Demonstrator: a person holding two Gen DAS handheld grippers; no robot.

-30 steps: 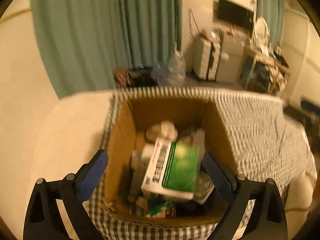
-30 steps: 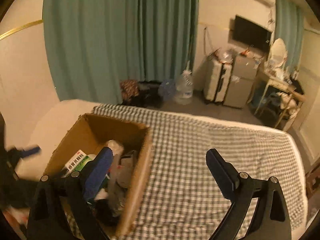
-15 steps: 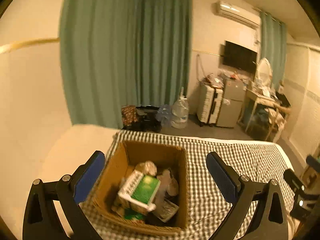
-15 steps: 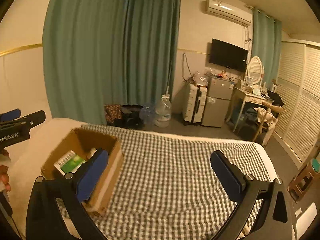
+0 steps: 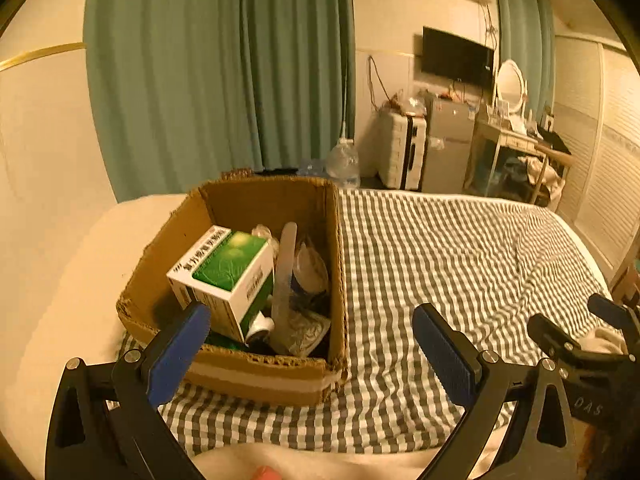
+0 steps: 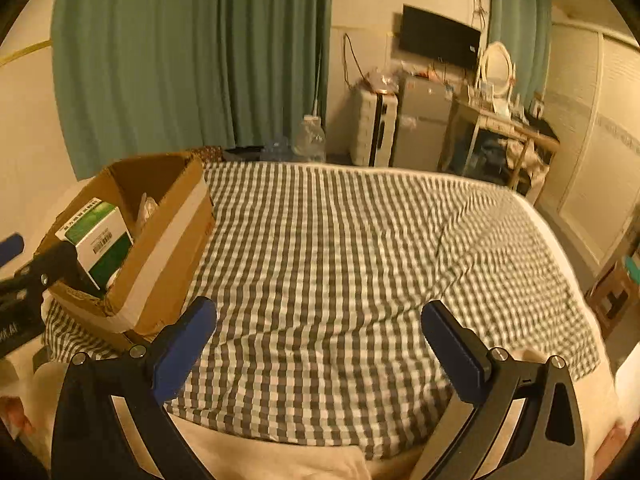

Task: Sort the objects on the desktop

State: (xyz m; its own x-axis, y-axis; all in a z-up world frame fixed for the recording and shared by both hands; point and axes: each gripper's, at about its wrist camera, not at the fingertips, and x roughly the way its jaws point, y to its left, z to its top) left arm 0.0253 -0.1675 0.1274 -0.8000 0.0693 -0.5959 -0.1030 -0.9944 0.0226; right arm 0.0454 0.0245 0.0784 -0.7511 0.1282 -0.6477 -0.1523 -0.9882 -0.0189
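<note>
Apparently nearly done: my left tongs (image 5: 308, 344) and right tongs (image 6: 316, 332) gape empty, the green box (image 5: 224, 276) sits in the cardboard box (image 5: 260, 376) at the bed's (image 6: 340, 240) left edge; the cover looks bare.

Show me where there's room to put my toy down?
The checkered cloth lies bare from the cardboard box across to its far right edge. Inside the box it's crowded: the green-and-white carton and a clear tube fill it. Both tongs hold nothing.
</note>
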